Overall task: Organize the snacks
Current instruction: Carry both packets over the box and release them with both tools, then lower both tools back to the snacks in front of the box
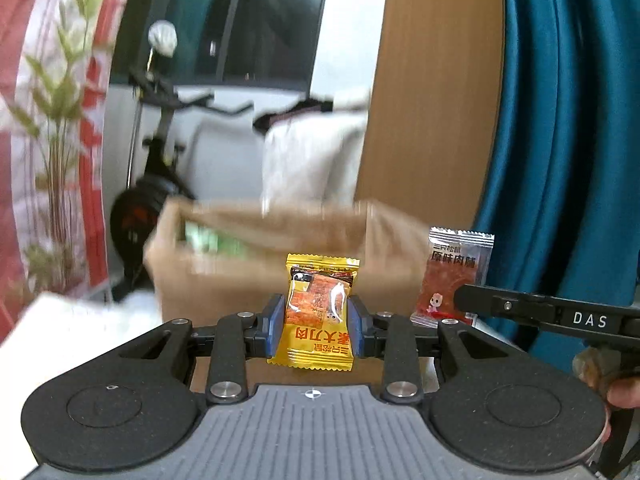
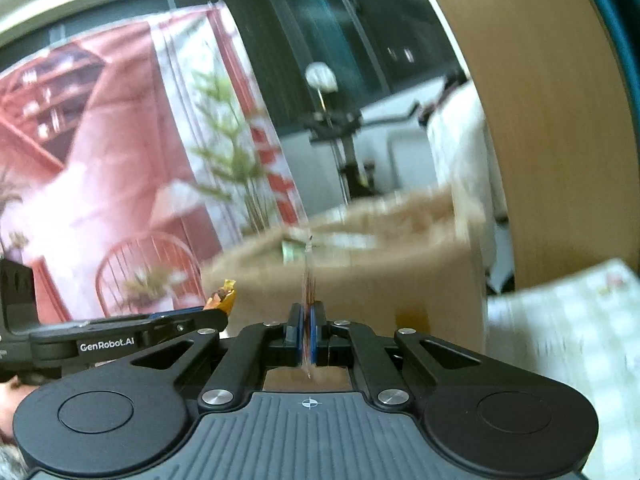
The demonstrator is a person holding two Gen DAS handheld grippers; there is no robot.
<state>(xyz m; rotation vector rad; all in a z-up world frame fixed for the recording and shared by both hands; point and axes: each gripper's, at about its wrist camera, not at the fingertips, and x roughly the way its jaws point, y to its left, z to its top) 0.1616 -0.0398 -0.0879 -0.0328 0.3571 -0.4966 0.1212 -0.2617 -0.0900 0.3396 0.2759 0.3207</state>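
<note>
My left gripper (image 1: pixel 316 320) is shut on a yellow snack packet (image 1: pixel 318 316), which stands upright between the blue pads with its print upside down. To its right, the right gripper (image 1: pixel 460 300) reaches in from the side and holds a silver-and-red jerky packet (image 1: pixel 456 268). In the right wrist view that thin packet (image 2: pixel 309 280) shows edge-on, pinched between the shut pads of my right gripper (image 2: pixel 306 332). The left gripper (image 2: pixel 216 314) with the yellow packet (image 2: pixel 223 296) is at the left. Both are held in the air in front of an open cardboard box (image 1: pixel 280 264).
The cardboard box (image 2: pixel 360 264) holds a green item (image 1: pixel 212 240) inside. Behind it are an exercise bike (image 1: pixel 156 168), a wooden panel (image 1: pixel 432 92), a teal curtain (image 1: pixel 560 120) and a red-and-white banner with a plant (image 2: pixel 120 140). A checked cloth (image 2: pixel 568 320) lies at right. A hand (image 1: pixel 616 384) holds the right gripper.
</note>
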